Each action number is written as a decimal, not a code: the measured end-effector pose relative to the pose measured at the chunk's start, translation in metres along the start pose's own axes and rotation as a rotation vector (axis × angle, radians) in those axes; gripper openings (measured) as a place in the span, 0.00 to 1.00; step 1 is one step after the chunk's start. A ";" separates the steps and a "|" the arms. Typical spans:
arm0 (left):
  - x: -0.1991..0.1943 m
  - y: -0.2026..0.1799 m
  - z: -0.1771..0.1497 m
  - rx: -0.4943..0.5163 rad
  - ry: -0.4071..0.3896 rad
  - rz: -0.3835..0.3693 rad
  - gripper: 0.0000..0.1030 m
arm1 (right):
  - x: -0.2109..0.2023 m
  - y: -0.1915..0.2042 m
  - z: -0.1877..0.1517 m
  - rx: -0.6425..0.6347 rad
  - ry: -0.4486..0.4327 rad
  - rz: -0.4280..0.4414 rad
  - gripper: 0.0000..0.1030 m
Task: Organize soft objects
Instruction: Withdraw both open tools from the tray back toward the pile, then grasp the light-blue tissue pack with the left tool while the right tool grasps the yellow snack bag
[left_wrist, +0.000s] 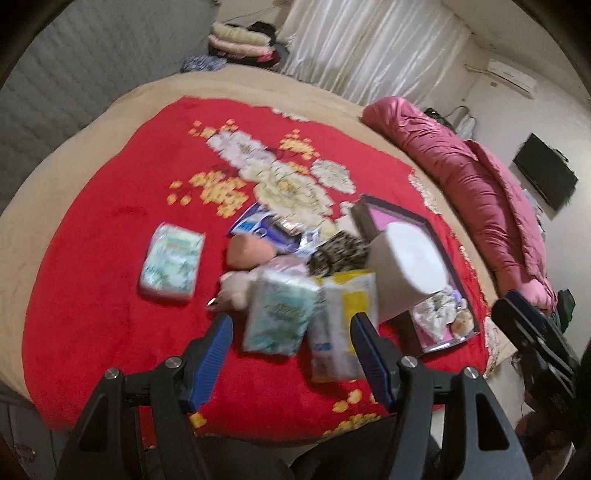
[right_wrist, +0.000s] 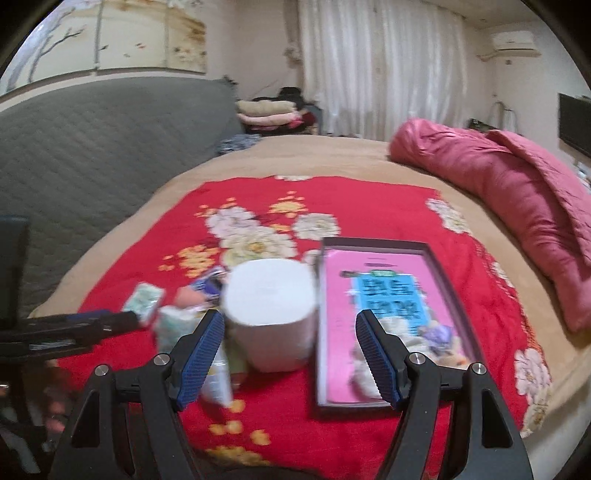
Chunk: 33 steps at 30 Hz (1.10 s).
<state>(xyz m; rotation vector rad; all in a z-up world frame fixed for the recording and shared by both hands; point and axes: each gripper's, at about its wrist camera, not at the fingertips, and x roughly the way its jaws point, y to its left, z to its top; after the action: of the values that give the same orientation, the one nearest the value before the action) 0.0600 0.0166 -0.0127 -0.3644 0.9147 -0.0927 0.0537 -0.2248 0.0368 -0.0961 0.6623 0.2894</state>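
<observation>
— Jaws? Both sets apart, nothing between the pads: left gripper (left_wrist: 291, 354), right gripper (right_wrist: 290, 354).

— Step in hand?

— Looks like an approach over the red blanket (left_wrist: 92, 295), picking not yet begun. Blurred, so details uncertain.

— Soft things, where?

— Left view: tissue pack (left_wrist: 171, 264) alone at nine o'clock of the heap; second pack (left_wrist: 280, 314) and yellow packet (left_wrist: 347, 317) just ahead of the pads; plush toy (left_wrist: 236, 288) touching the second pack. Paper roll (right_wrist: 269, 314) at twelve o'clock of the right pads, just beside the pink-lined tray (right_wrist: 373, 243).

— Next?

— Probably: pick one loose pack, straddle it squarely, close gently, carry to the tray at two o'clock.
</observation>
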 end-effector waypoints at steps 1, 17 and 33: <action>0.001 0.004 -0.001 -0.005 0.003 0.003 0.64 | 0.000 0.007 -0.001 -0.013 0.003 0.011 0.73; 0.010 0.005 -0.009 0.007 0.030 0.010 0.64 | 0.023 0.043 -0.021 -0.048 0.125 0.091 0.73; 0.068 -0.008 -0.016 0.042 0.138 0.045 0.64 | 0.057 0.043 -0.041 -0.051 0.228 0.110 0.73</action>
<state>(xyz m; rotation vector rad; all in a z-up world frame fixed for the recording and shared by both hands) 0.0890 -0.0111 -0.0702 -0.3007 1.0550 -0.0962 0.0590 -0.1776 -0.0306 -0.1428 0.8884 0.4054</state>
